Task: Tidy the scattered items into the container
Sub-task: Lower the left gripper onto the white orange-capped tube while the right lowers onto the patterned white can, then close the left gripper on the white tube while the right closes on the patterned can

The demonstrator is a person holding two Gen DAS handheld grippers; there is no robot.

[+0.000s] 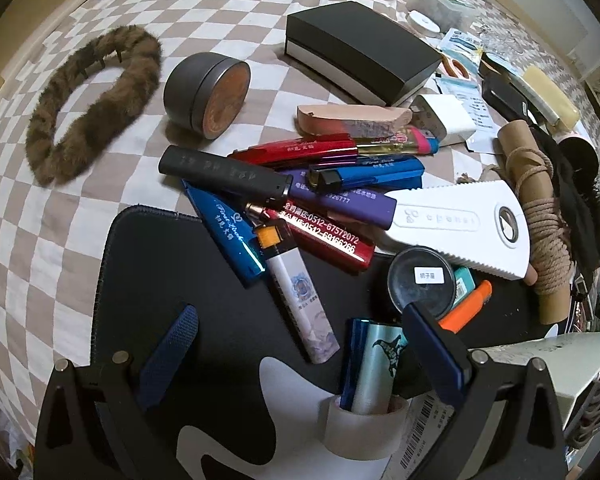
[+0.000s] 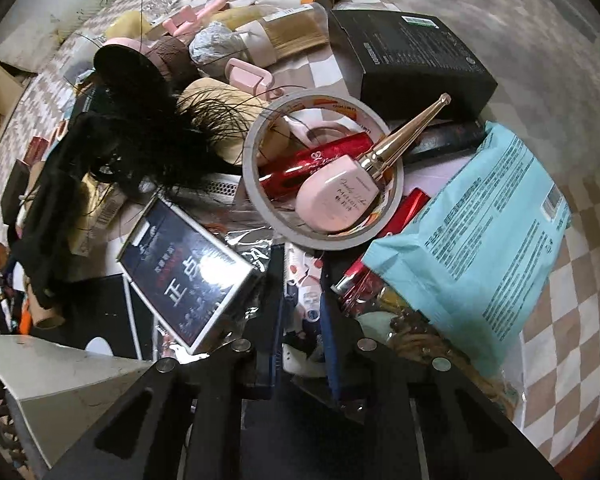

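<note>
In the left wrist view my left gripper (image 1: 300,344) is open low over a black mat (image 1: 148,280). A white lighter (image 1: 300,304) lies between its fingers. A teal and blue lighter (image 1: 370,364) stands in a white tape roll (image 1: 364,420) by the right finger (image 1: 436,356). Beyond them is a heap of red, blue, purple and black lighters (image 1: 320,200). In the right wrist view my right gripper (image 2: 303,312) is closed narrowly on a white printed packet (image 2: 304,296) above a cluttered pile. A white box corner (image 2: 60,380) shows at the lower left.
On the checked cloth lie a furry brown hair band (image 1: 92,100), a grey round tin (image 1: 204,92), a black box (image 1: 360,52), a white scraper (image 1: 460,224) and a rope-wound tube (image 1: 540,220). Near the right gripper: a tape ring (image 2: 324,168) holding a red lighter, black feathers (image 2: 140,132), a teal pouch (image 2: 480,240).
</note>
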